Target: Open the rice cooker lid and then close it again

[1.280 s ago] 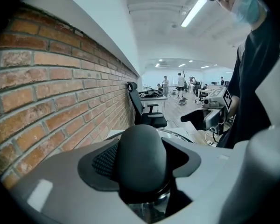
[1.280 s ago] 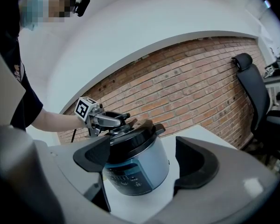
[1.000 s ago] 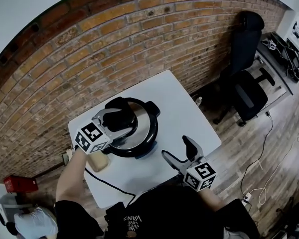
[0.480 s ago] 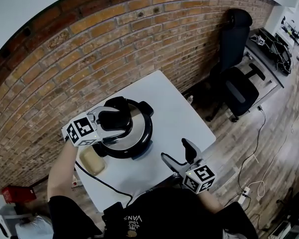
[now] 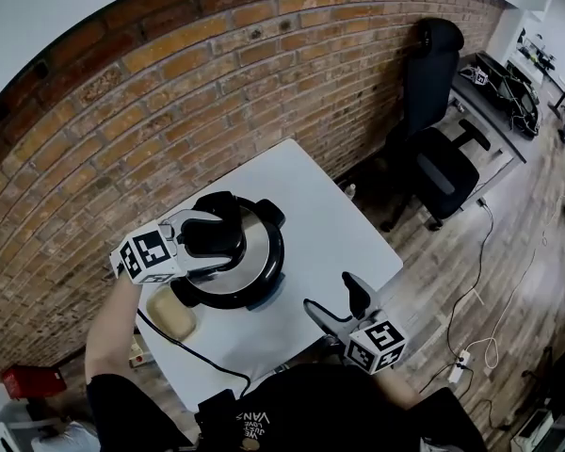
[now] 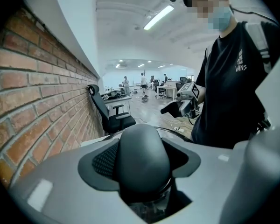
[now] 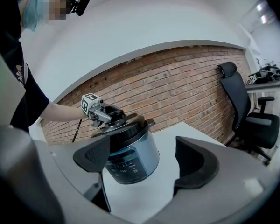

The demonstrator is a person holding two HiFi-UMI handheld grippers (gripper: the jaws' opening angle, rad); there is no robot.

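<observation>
The rice cooker (image 5: pixel 254 276) stands on the white table (image 5: pixel 311 205), a black pot with a steel lid and a rounded black lid handle (image 5: pixel 215 234). My left gripper (image 5: pixel 217 239) reaches in from the left and is shut on that handle, one finger on each side. In the left gripper view the handle (image 6: pixel 142 160) fills the gap between the pads. From the right gripper view the cooker (image 7: pixel 130 157) shows its control panel, and the lid looks slightly tilted under the left gripper (image 7: pixel 109 116). My right gripper (image 5: pixel 337 299) hovers open and empty near the table's front right corner.
A tan flat object (image 5: pixel 169 316) lies on the table left of the cooker, and a black cable (image 5: pixel 184 351) runs off the front edge. A brick wall (image 5: pixel 169 111) is close behind. A black office chair (image 5: pixel 438 172) stands to the right, on the wooden floor.
The left gripper has rolled on the lid handle, its marker cube swinging out to the left. The lid handle has turned with it. The right gripper has hardly moved.
</observation>
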